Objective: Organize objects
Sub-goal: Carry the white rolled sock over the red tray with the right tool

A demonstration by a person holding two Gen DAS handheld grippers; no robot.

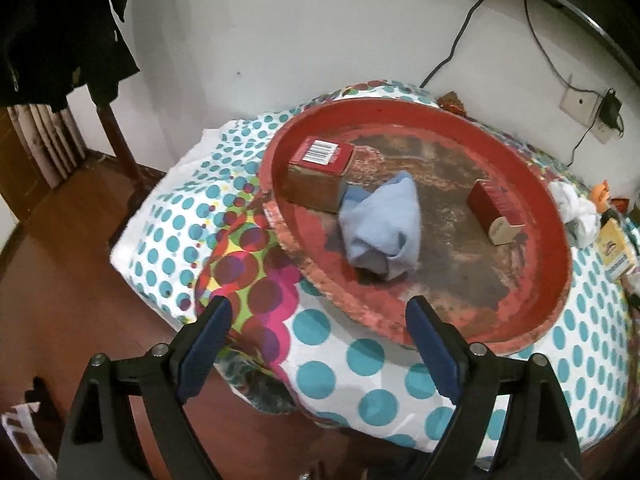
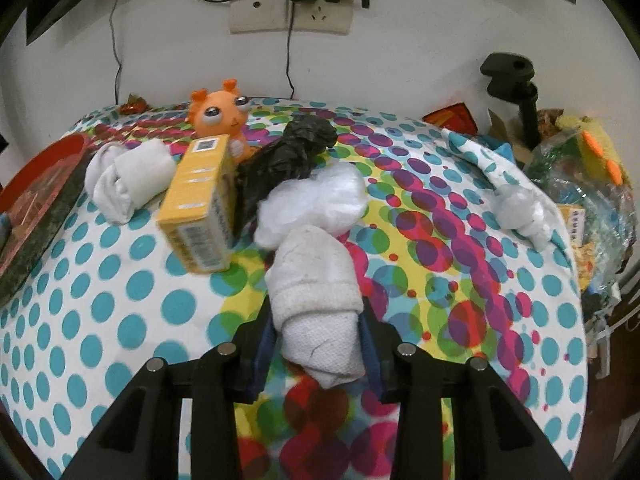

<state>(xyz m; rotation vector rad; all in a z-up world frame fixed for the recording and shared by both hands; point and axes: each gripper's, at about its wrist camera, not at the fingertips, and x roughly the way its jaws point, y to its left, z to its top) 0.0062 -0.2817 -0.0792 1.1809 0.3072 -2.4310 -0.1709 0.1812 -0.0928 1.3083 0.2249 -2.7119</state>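
A round red tray [image 1: 548,196] lies on the dotted cloth. In it are a red barcode box [image 1: 322,170], a light blue sock bundle [image 1: 380,228] and a small red box [image 1: 494,210]. My left gripper [image 1: 320,316] is open and empty, just before the tray's near rim. My right gripper [image 2: 316,312] is shut on a white rolled sock [image 2: 316,296], held above the cloth. Behind it lie a white plastic bag [image 2: 316,200], a black bag [image 2: 288,156], a yellow box [image 2: 200,200], another white sock bundle [image 2: 128,180] and an orange toy [image 2: 220,114].
The tray's edge [image 2: 36,204] shows at the left of the right wrist view. A crumpled white bag [image 2: 520,212] and a cluttered pile [image 2: 580,168] lie right. A black clamp stand [image 2: 516,88] stands by the wall. Cables hang from a socket [image 2: 292,16]. A wooden floor [image 1: 72,264] lies left.
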